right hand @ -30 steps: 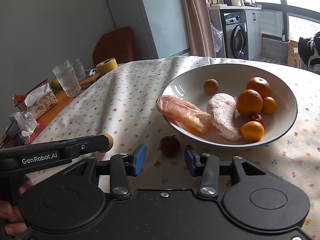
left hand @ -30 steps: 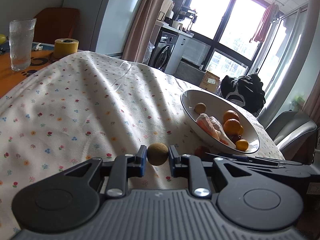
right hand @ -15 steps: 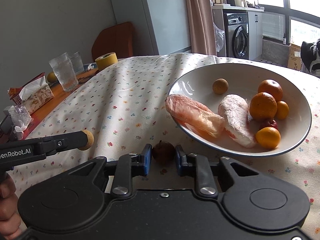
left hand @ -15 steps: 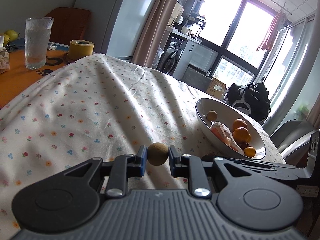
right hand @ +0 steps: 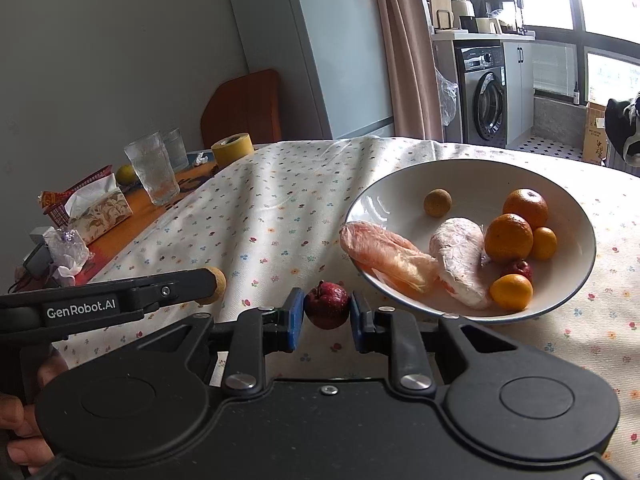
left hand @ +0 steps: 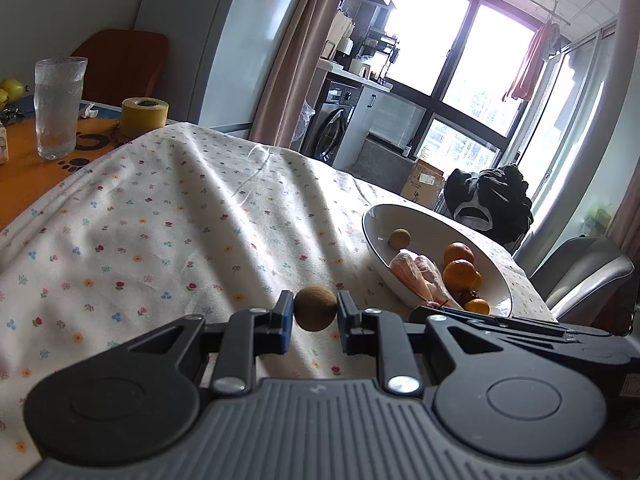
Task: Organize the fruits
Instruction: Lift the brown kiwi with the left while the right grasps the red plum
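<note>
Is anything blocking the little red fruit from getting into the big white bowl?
Partly: two wrapped fruits lie along the near side of the bowl. The red fruit, in the right gripper, must be lifted over them and the rim.

The left hand-held gripper (left hand: pixel 315 316) is matte black plastic: a ribbed, ridged plate at the base, two rounded lobes each with a raised disc, and two angled link arms pinned by silver round-head screws. Its fingers end in blue pads (left hand: pixel 285 318). The right hand-held gripper (right hand: pixel 327 312) has the same build, but with a smooth base plate and one small screw at its centre. White "GenRobot.AI" lettering (right hand: pixel 81 311) marks the left one's side.
</note>
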`<state>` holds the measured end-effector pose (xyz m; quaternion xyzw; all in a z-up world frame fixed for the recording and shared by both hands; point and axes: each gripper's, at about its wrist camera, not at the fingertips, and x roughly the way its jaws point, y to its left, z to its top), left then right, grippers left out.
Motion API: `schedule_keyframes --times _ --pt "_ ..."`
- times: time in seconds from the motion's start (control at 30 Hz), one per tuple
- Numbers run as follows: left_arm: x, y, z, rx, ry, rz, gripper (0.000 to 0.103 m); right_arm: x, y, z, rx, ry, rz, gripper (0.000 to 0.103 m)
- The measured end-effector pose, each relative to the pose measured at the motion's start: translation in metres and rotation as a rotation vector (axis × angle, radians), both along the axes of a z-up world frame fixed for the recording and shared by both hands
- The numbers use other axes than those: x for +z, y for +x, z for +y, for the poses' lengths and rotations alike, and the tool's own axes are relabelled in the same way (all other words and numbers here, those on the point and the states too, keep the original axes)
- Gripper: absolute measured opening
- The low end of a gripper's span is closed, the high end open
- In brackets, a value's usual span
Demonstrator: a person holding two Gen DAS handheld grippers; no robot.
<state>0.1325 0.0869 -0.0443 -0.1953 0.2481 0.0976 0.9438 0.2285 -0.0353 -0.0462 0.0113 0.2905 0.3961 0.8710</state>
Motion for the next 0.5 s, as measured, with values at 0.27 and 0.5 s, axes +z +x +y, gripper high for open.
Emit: schedule_keyframes --times 0.27,0.5 --pt "0.012 0.006 -0.013 -0.015 0.029 -0.017 0.021 0.011 0.003 -0.019 -0.014 0.044 -0.025 0.023" --pt "0.019 0.012 -0.024 -0.034 0.048 -0.027 0.021 0.016 0.011 -0.041 -0.055 0.077 -0.039 0.023"
